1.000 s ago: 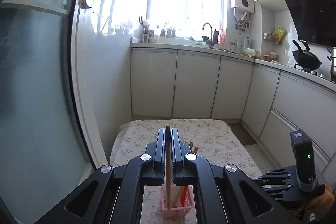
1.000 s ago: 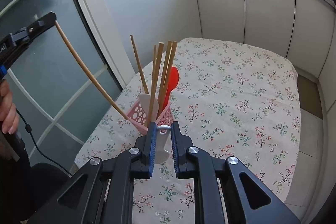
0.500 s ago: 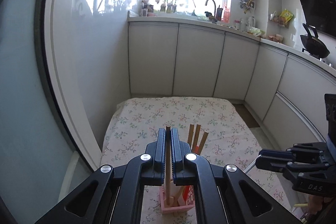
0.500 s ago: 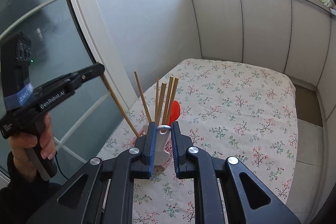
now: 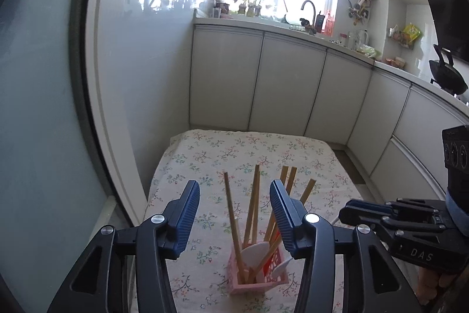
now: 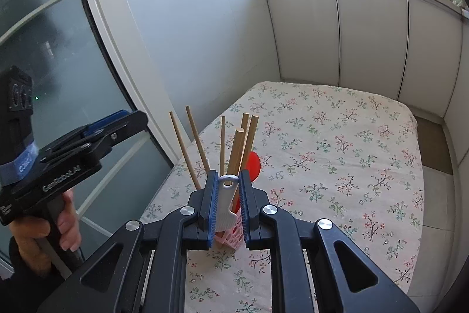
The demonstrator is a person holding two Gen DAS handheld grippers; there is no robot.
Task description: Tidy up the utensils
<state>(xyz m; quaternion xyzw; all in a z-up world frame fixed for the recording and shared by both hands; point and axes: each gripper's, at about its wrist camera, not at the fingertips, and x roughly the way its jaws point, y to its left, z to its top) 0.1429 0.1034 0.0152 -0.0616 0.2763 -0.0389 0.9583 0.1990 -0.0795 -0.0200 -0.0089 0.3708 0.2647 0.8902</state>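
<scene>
Right tool (image 6: pixel 228 197) clenched on the handle of a white utensil (image 6: pixel 225 206), hanging loop uppermost, long axis roughly upright between the pads. We could not see its lower end; it was hidden behind the tool.

Directly beyond and below that tool stood the pink holder (image 6: pixel 231 238), near the left edge of the surface (image 6: pixel 351 143) and towards its near end. From it rose the wooden chopsticks (image 6: pixel 239 148), fanned and leaning, with a red spoon (image 6: pixel 253 163) on their right.

Left tool (image 5: pixel 234 213): jaws opening, pads pressing on nothing. The chopsticks (image 5: pixel 254 198) showed in the gap but lower down, standing in the holder (image 5: pixel 258 280).

We judged the coming move to turn on the white utensil's upright axis lining up with the holder's mouth just ahead of and beneath it. The right hand was the one loaded and nearer to that drop; the left was released and free.
</scene>
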